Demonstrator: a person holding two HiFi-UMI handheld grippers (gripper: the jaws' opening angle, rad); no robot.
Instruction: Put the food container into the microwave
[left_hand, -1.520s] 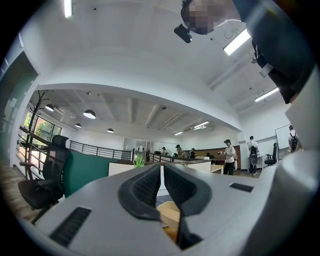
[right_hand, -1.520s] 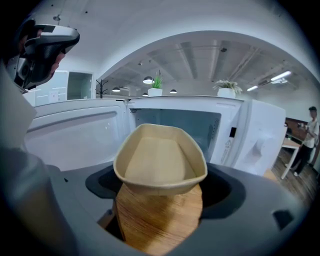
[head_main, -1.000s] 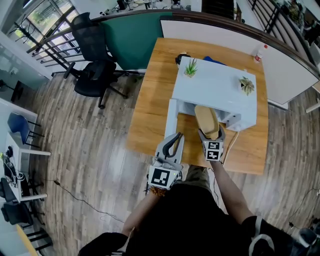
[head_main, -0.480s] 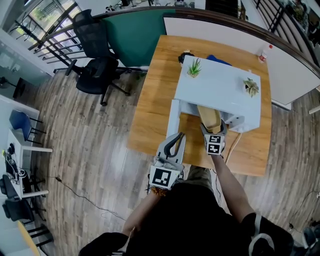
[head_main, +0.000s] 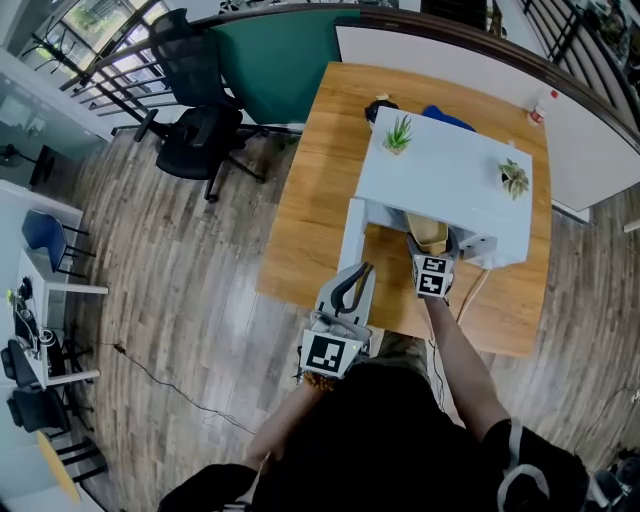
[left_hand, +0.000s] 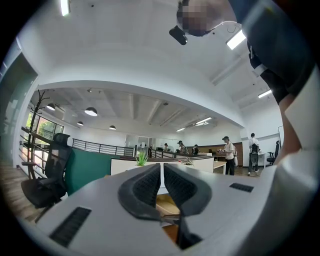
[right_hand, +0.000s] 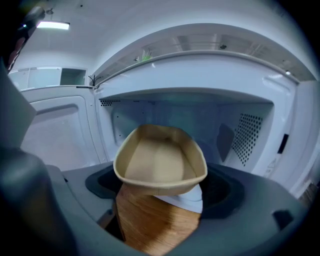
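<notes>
R hand-held gripper (right_hand: 160, 188), clamping empty tan container (right_hand: 160, 161)

In your head view, the top of the microwave (head_main: 450, 180) hides the far end of the food container (head_main: 428, 234). A blue thing (head_main: 448, 117) behind it is mostly covered, so you cannot identify it.

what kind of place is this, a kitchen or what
Likely an open-plan office, not a kitchen: a black swivel chair beside a green desk partition, and people standing about under ceiling lights. The microwave sits on a wooden table.
</notes>
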